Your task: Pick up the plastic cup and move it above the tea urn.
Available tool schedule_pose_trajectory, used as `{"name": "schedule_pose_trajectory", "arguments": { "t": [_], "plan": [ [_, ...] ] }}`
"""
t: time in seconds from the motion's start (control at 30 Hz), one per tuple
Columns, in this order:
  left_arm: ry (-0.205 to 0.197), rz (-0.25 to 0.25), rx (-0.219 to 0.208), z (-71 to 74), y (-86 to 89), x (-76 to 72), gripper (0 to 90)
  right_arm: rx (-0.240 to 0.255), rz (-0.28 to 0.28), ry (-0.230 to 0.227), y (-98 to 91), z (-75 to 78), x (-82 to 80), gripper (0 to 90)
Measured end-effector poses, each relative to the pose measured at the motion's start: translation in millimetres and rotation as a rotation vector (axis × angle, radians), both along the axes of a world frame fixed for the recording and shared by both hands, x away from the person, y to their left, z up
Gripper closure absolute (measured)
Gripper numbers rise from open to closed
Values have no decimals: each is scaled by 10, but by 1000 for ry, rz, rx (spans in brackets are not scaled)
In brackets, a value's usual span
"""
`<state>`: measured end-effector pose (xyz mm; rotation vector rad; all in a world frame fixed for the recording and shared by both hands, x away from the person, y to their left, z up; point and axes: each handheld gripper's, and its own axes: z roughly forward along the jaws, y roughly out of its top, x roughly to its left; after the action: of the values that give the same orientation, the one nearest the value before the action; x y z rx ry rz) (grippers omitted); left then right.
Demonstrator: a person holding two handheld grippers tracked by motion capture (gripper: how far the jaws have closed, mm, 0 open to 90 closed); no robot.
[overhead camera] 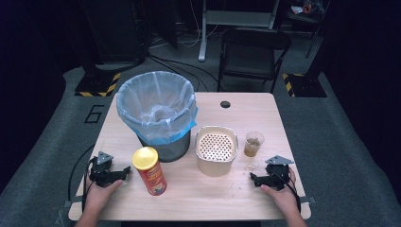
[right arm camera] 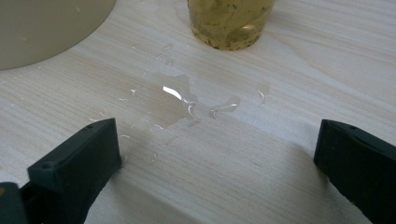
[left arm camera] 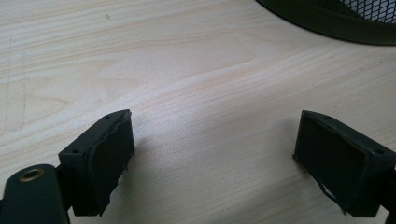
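Table (overhead camera: pixel 265 113): pale wood-grain top with one round hole at its far edge, set on grey carpet in a dark room; a black folding chair (overhead camera: pixel 253 52) stands beyond. Left gripper (overhead camera: pixel 124 172): black, jaws wide, nothing between them, resting near the front left edge, just beside the yellow-lidded red snack can (overhead camera: pixel 149 171). Right gripper (overhead camera: pixel 254 178): jaws wide, empty, near the clear cup (overhead camera: pixel 253 144) of brownish liquid; small puddle (right arm camera: pixel 187 100) between. Perforated beige container (overhead camera: pixel 216 150); mesh bin (overhead camera: pixel 158 116) with translucent blue liner.
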<state>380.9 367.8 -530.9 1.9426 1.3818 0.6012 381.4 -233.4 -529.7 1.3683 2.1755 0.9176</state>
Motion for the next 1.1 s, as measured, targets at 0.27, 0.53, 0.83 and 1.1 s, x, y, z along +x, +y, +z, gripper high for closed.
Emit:
{"name": "schedule_pose_trajectory", "arguments": {
  "t": [0.27, 0.53, 0.83, 1.1],
  "plan": [
    [-12, 13, -13, -13, -26, -22, 114, 1, -2, -1, 3, -1, 0, 0],
    [-2, 3, -23, -5, -28, -29, 115, -3, 3, -6, -2, -3, -26, 0],
    [-1, 0, -9, -5, -45, -1, 106, -3, 6, -2, -6, 0, -26, 0],
    [-13, 42, -9, -7, -54, 1, 129, 8, -19, -9, 7, 4, -68, 38]
  ]
}}
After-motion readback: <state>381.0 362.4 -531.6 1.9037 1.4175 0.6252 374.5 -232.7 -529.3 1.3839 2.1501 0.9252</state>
